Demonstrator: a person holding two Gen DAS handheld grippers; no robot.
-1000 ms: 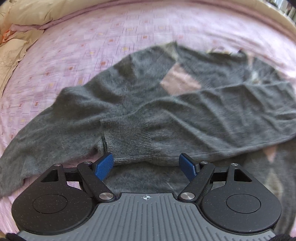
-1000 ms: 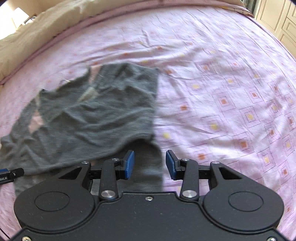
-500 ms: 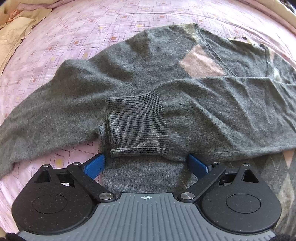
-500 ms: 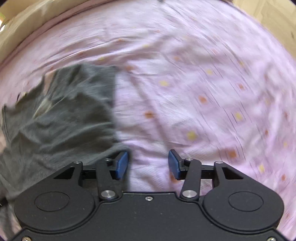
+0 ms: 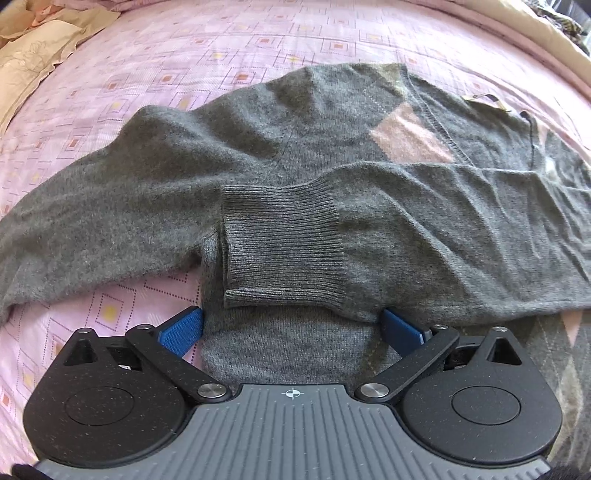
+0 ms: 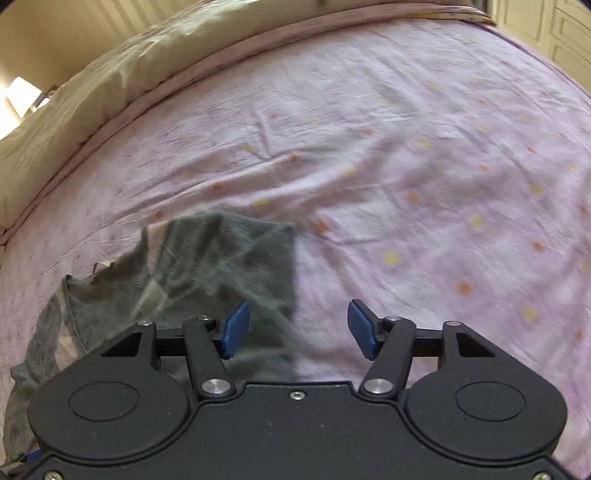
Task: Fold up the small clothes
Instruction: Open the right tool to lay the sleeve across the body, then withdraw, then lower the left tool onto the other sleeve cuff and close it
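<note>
A grey knit sweater (image 5: 258,155) with pink argyle diamonds lies spread on the pink bed sheet (image 5: 221,40). One sleeve is folded across the body, its ribbed cuff (image 5: 280,240) lying just ahead of my left gripper (image 5: 291,328). That gripper is open, its blue pads wide apart over the sweater's body, holding nothing. In the right wrist view the same sweater (image 6: 207,266) lies at lower left, blurred. My right gripper (image 6: 297,328) is open above the sweater's right edge, its left pad over the knit and its right pad over bare sheet.
Beige pillows (image 5: 33,62) lie at the far left of the bed. A beige quilt (image 6: 110,85) runs along the bed's far edge. Pale cabinet doors (image 6: 554,26) stand beyond the bed on the right. The patterned sheet (image 6: 443,184) stretches wide to the right of the sweater.
My left gripper has opened wider and moved closer over the folded sleeve. My right gripper has opened wider and swung, with the sweater shifting to lower left in its view.
</note>
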